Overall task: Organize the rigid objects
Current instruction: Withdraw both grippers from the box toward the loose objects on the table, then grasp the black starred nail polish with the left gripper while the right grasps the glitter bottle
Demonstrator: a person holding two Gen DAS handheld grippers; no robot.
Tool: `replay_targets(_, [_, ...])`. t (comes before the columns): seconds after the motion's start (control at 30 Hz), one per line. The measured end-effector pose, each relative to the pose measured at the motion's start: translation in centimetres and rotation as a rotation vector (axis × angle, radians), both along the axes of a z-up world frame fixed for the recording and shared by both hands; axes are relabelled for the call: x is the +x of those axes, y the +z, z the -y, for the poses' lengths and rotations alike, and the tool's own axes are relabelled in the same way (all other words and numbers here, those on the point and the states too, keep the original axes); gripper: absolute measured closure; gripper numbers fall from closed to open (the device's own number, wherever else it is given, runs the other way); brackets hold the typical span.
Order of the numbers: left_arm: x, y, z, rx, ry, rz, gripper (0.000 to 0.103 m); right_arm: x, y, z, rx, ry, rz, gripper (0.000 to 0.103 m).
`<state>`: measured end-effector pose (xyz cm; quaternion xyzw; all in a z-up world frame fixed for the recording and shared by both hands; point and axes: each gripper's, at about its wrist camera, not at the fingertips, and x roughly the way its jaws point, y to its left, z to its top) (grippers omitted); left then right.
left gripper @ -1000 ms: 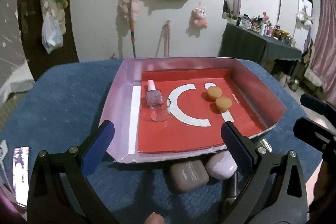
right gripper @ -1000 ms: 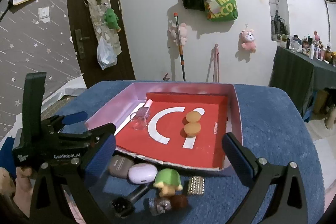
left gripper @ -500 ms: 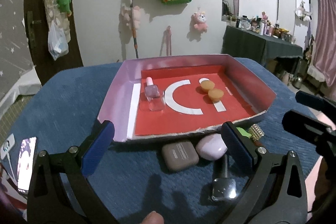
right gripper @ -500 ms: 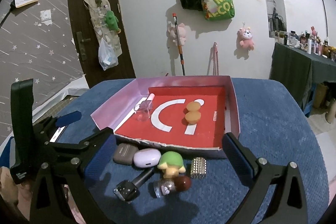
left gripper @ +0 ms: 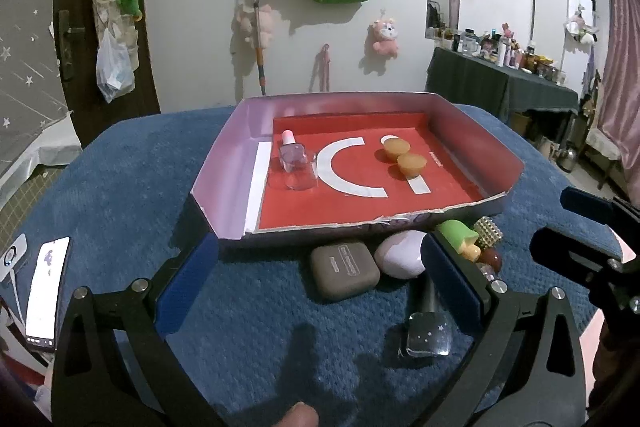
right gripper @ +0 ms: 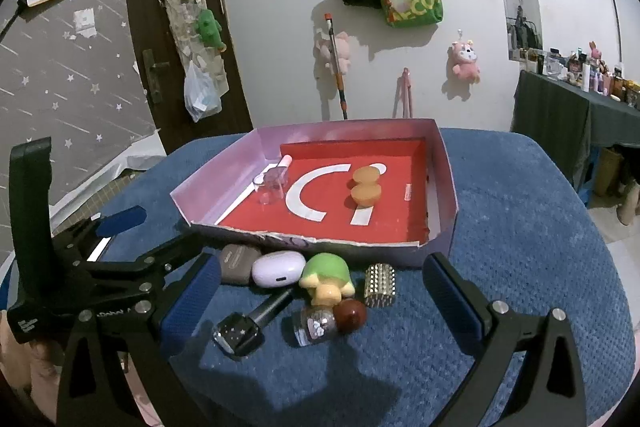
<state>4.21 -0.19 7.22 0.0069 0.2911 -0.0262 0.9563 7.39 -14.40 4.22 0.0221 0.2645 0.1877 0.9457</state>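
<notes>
1. Holding both claws wide open and empty, you hover low over the near side of the blue worktop (right gripper: 540, 227). The left claw (left gripper: 320, 279) and the right claw (right gripper: 320, 291) both point at the far wall.
2. Your box (right gripper: 448, 187) sits in the middle of the worktop. Its red floor already has a little bottle (left gripper: 291, 151), a clear cup (left gripper: 301, 173) touching it, and two orange cakes (left gripper: 404, 157) side by side. They look put away.
3. The things left to tidy sit in a bunch just in front of the box's near wall, so they are easy to reach.
4. From left to right you have a brown case (right gripper: 238, 263), a purple case (right gripper: 278, 269), a green toy (right gripper: 326, 277) and a studded block (right gripper: 380, 285).
5. Nearer to you lie a dark bottle (right gripper: 252, 323), a small jar (right gripper: 314, 325) and a red ball (right gripper: 350, 313).
6. Your right claw is lined up with this bunch, so it looks ready to pick next.
7. A phone (left gripper: 44, 291) lies at the far left.
</notes>
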Motion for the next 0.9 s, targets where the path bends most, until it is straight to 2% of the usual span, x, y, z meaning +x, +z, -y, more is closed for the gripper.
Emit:
replay_targets(0.63, [-1.1,-3.2,0.7,-0.071,-0.075,-0.090,0.000,-0.3,-3.1,0.6,-0.032,-0.015,-0.076,0.001])
replay_targets(0.9, [-1.5,-4.4,1.4,-0.110,-0.134,-0.124,0.001,0.7,-4.5,1.5,-0.014,-0.041,-0.134,0.013])
